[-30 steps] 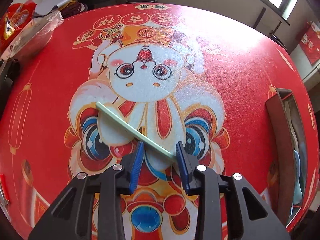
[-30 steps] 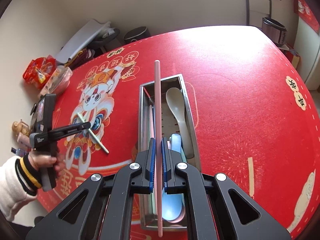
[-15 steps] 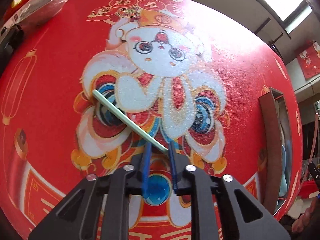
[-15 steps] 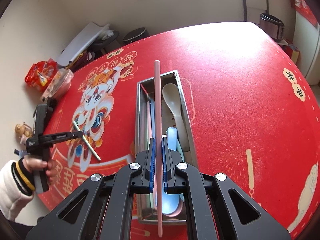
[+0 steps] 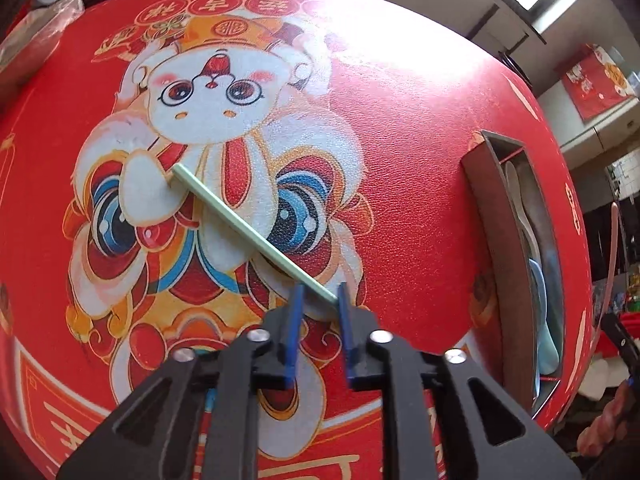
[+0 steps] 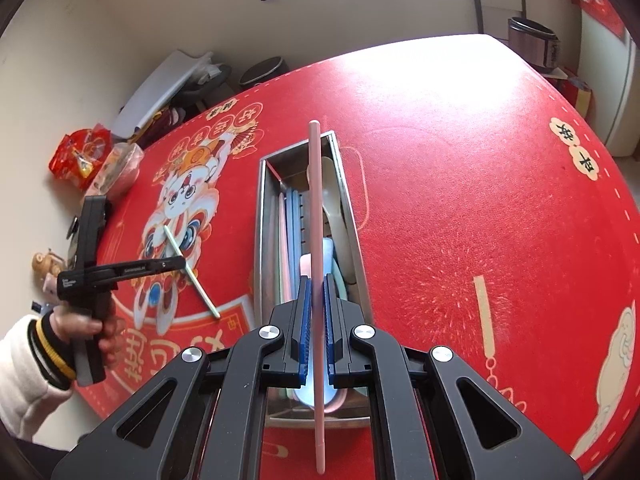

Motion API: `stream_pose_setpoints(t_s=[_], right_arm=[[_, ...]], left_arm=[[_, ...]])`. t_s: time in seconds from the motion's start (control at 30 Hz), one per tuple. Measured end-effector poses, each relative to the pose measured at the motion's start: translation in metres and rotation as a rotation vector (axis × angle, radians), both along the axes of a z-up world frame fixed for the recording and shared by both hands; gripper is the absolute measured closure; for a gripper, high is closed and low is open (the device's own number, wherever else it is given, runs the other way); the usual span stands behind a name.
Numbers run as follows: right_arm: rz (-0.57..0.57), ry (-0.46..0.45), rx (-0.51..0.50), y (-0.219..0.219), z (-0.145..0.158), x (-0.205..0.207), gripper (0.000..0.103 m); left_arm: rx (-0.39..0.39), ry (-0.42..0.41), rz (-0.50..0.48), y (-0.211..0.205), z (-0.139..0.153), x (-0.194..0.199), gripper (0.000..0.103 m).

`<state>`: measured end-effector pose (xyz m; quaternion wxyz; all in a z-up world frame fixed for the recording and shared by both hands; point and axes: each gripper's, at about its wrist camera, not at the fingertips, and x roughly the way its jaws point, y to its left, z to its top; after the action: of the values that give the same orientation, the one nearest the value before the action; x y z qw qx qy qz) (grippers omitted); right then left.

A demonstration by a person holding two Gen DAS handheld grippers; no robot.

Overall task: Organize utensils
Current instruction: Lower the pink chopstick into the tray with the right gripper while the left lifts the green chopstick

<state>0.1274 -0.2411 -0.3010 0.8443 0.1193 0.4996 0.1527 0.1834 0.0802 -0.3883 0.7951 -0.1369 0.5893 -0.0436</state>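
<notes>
A pale green chopstick lies slanted on the red tablecloth; it also shows in the right wrist view. My left gripper straddles its near end, the jaws narrowed around it with a small gap on either side. My right gripper is shut on a pink chopstick and holds it lengthwise above the metal utensil tray, which holds chopsticks and spoons. The tray is at the right in the left wrist view.
The round table has a red cloth with a lion print. Snack bags and a plastic packet sit at its far left edge. A grey spoon lies in the tray. A pot stands behind the table.
My left gripper has narrowed around the green chopstick's near end and shifted along it. My right gripper has stayed shut on the pink chopstick above the tray, drifting slightly.
</notes>
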Motion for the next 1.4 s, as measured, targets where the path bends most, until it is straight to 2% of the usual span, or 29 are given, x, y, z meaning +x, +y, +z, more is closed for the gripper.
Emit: stream_pose_setpoints(t_s=[0.13, 0.23, 0.3, 0.4, 0.47, 0.53, 0.67, 0.83, 0.93, 1.03, 1.2, 1.23, 1.33, 1.4], right_arm=[[0.003, -0.002, 0.007, -0.003, 0.0, -0.001, 0.097], [0.001, -0.007, 0.009, -0.007, 0.001, -0.002, 0.097], [-0.006, -0.009, 0.012, -0.012, 0.002, -0.002, 0.097], [-0.018, -0.011, 0.013, -0.02, 0.003, -0.003, 0.097], [-0.028, -0.009, 0.014, -0.027, 0.003, -0.003, 0.097], [-0.037, -0.007, 0.017, -0.032, 0.003, -0.004, 0.097], [-0.044, -0.008, 0.022, -0.037, 0.003, -0.004, 0.097], [-0.046, -0.008, 0.035, -0.039, 0.001, 0.001, 0.097], [-0.04, -0.003, 0.041, -0.038, -0.001, 0.004, 0.097], [-0.032, 0.001, 0.045, -0.037, -0.004, 0.004, 0.097], [-0.029, 0.01, 0.047, -0.038, -0.006, 0.004, 0.097], [-0.028, 0.011, 0.047, -0.039, -0.006, 0.005, 0.097], [-0.033, 0.014, 0.045, -0.043, -0.006, 0.004, 0.097], [-0.04, 0.014, 0.046, -0.046, -0.006, 0.005, 0.097]], left_arm=[[0.015, -0.001, 0.071, -0.001, 0.0, 0.007, 0.071], [0.071, -0.007, 0.093, -0.013, 0.002, 0.014, 0.071], [0.103, -0.02, 0.061, -0.025, 0.002, 0.02, 0.088], [0.117, -0.043, -0.028, -0.049, 0.002, 0.025, 0.095], [0.131, -0.059, -0.089, -0.064, 0.002, 0.027, 0.095], [0.151, -0.068, -0.125, -0.074, 0.001, 0.029, 0.095], [0.132, -0.052, -0.142, -0.074, -0.001, 0.027, 0.094], [0.123, -0.058, -0.12, -0.073, -0.004, 0.02, 0.091], [0.127, -0.072, -0.09, -0.073, -0.003, 0.013, 0.085], [0.167, -0.097, -0.073, -0.084, -0.004, 0.012, 0.08], [0.219, -0.144, -0.027, -0.1, -0.006, 0.019, 0.08], [0.225, -0.149, -0.022, -0.094, -0.006, 0.011, 0.08], [0.247, -0.16, -0.017, -0.096, -0.006, 0.02, 0.08], [0.27, -0.172, -0.03, -0.097, -0.006, 0.022, 0.084]])
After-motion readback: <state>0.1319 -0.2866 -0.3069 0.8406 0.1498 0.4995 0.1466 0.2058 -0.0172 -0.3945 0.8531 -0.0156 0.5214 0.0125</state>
